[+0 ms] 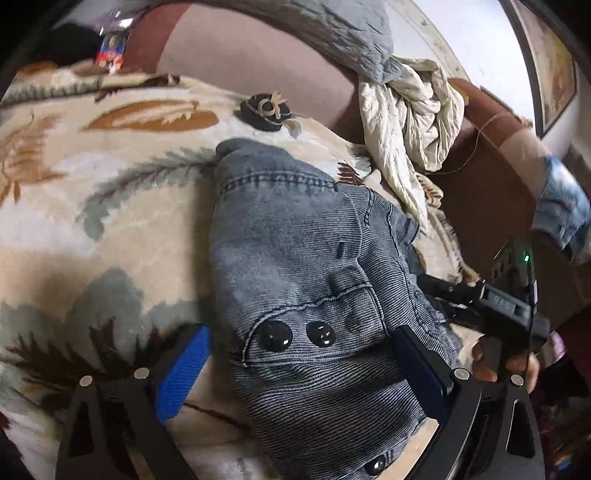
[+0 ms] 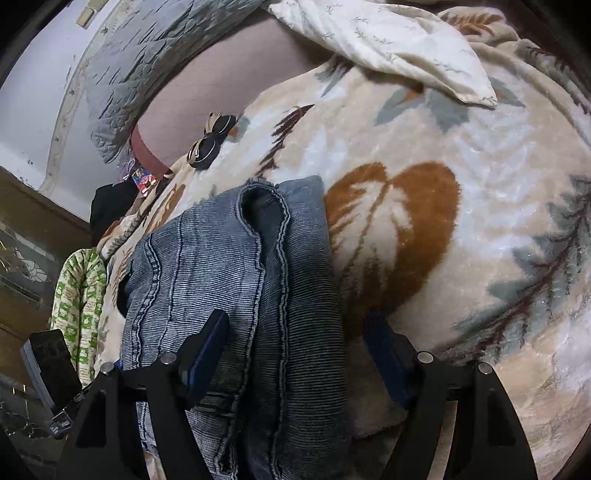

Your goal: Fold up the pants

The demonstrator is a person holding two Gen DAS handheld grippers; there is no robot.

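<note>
A pair of grey-blue denim pants (image 1: 306,280) lies folded in a bundle on a leaf-patterned blanket (image 1: 110,229). In the left wrist view the pocket side with black buttons faces up. My left gripper (image 1: 301,363) is open, its blue-padded fingers on either side of the bundle's near end. In the right wrist view the pants (image 2: 243,280) show their hems and seams. My right gripper (image 2: 295,350) is open and straddles the bundle's right half, the left finger resting on the denim and the right finger over the blanket (image 2: 461,229).
A cream crumpled cloth (image 1: 410,118) and a grey quilt (image 1: 347,33) lie at the bed's far side against the padded headboard (image 1: 240,55). Small dark hair accessories (image 1: 266,110) sit on the blanket. A green patterned cloth (image 2: 79,295) hangs at the bed's edge.
</note>
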